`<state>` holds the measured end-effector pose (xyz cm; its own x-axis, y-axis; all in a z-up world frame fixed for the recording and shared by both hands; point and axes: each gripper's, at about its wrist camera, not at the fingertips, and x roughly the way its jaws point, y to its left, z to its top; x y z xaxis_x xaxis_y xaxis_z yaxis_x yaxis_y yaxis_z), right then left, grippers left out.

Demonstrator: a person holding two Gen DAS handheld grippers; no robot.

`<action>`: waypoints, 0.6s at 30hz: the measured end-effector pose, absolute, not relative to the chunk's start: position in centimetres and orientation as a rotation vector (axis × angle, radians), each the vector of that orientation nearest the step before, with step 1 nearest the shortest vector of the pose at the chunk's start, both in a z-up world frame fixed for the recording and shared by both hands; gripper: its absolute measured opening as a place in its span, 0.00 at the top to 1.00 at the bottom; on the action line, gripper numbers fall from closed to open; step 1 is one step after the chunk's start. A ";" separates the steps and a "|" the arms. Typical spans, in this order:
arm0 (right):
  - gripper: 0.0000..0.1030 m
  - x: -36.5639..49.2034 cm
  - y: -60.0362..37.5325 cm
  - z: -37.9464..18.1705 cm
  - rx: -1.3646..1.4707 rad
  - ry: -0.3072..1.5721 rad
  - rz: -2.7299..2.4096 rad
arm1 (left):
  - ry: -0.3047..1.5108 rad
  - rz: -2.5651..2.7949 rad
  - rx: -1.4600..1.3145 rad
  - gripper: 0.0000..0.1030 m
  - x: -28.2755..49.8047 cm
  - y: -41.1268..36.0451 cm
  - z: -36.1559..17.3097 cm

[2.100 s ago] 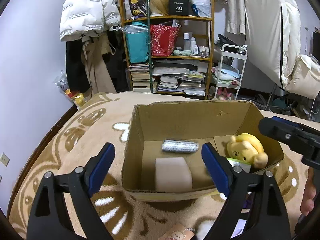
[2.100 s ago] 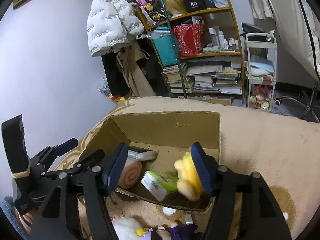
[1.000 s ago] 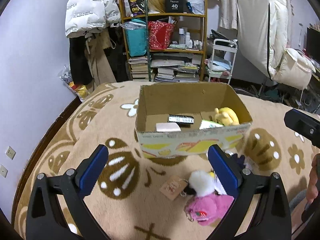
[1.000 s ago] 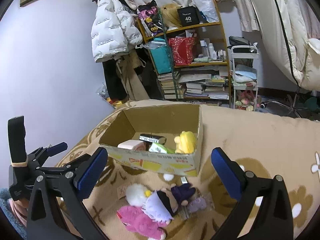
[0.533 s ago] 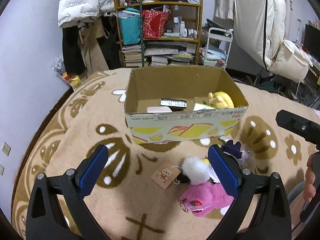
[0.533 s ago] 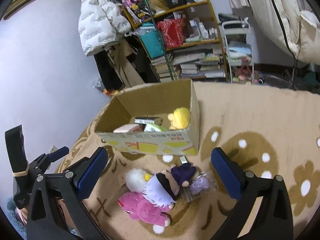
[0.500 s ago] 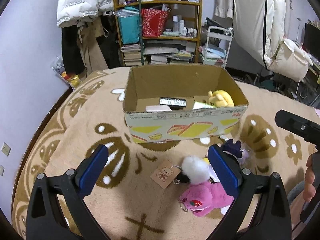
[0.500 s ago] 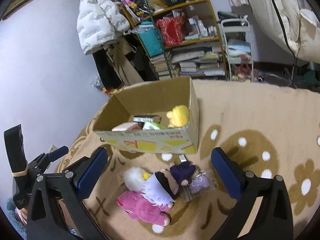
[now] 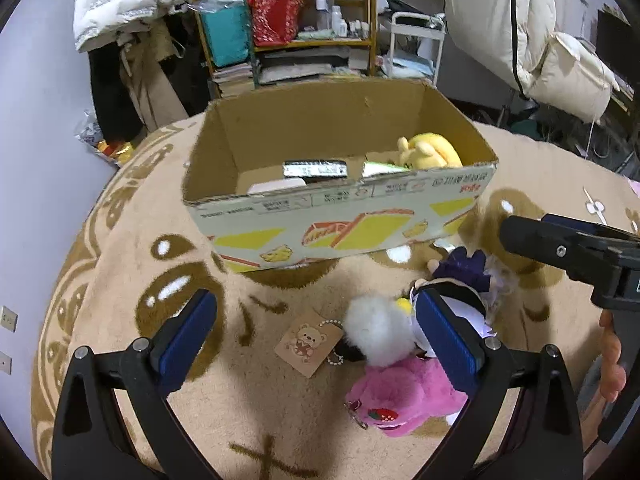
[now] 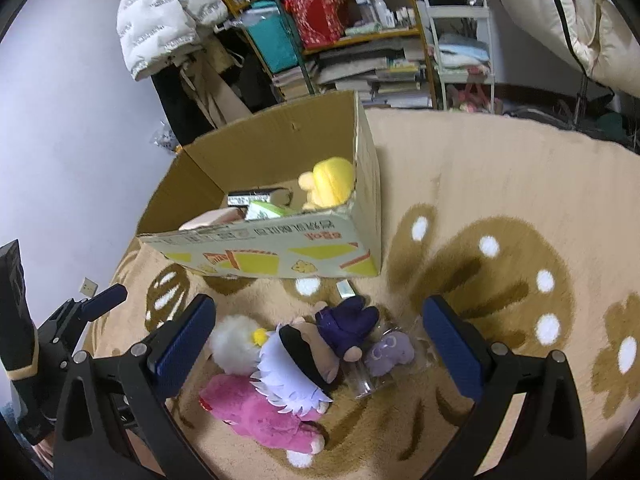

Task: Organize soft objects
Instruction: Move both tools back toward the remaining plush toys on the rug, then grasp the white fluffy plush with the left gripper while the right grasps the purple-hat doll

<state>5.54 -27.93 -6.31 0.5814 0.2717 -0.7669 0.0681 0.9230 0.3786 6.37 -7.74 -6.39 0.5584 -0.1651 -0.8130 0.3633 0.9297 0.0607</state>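
Note:
A cardboard box [image 9: 320,224] [image 10: 256,248] stands on the rug and holds a yellow plush [image 9: 430,150] [image 10: 328,182] and some packets. In front of it lie a pink plush [image 9: 404,398] [image 10: 256,410], a white fluffy plush [image 9: 376,334] [image 10: 234,344], a doll with white hair and dark purple clothes [image 10: 316,348] [image 9: 466,278], and a small purple toy in a clear wrapper [image 10: 390,352]. My left gripper [image 9: 316,338] is open above the white plush and a bear tag [image 9: 310,338]. My right gripper [image 10: 320,342] is open above the doll.
A brown patterned rug [image 10: 500,208] covers the floor. A cluttered shelf [image 9: 288,20] with books and bags, a white cart [image 10: 460,36] and hanging coats stand behind the box. The wall is on the left.
Both grippers have pulled back from inside the box, where the right one left the yellow plush, and now come down closer over the plush pile in front of the box. Both stay open.

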 end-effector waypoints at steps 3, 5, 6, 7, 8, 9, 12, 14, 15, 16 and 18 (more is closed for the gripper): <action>0.00 6.0 -27.6 -6.8 0.385 0.969 0.117 | 0.942 -0.315 0.239 0.04 6.7 -8.0 -7.0; 0.00 6.3 -27.5 -7.2 0.386 0.980 0.114 | 0.950 -0.326 0.248 0.04 6.8 -8.3 -7.3; 0.00 6.3 -27.5 -7.4 0.386 0.985 0.112 | 0.952 -0.329 0.253 0.04 6.7 -8.5 -7.5; 0.00 6.5 -27.4 -7.6 0.386 0.991 0.110 | 0.954 -0.332 0.258 0.04 6.8 -8.5 -7.7; 0.00 6.6 -27.4 -7.8 0.386 0.996 0.109 | 0.960 -0.334 0.264 0.04 6.8 -8.7 -7.9; 0.00 6.7 -27.4 -8.0 0.386 1.003 0.107 | 0.966 -0.336 0.267 0.04 6.9 -8.8 -8.0; 0.00 7.2 -27.3 -8.6 0.386 1.018 0.103 | 0.997 -0.339 0.267 0.04 7.2 -9.1 -8.7; 0.00 7.4 -27.2 -9.0 0.386 1.028 0.100 | 1.015 -0.333 0.281 0.04 7.5 -9.1 -9.3; 0.00 7.6 -27.2 -9.1 0.386 1.034 0.099 | 1.020 -0.329 0.286 0.04 7.6 -9.2 -9.4; 0.00 7.7 -27.1 -9.3 0.387 1.039 0.098 | 1.033 -0.328 0.290 0.04 7.9 -9.2 -9.8; 0.00 7.9 -26.8 -9.8 0.381 1.055 0.096 | 1.056 -0.324 0.290 0.04 8.3 -9.2 -10.3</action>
<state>7.90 -26.84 -9.77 0.4953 0.2580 -0.8295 0.1037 0.9305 0.3513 8.35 -9.25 -10.34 0.4531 -0.1210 -0.8832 0.3955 0.9152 0.0775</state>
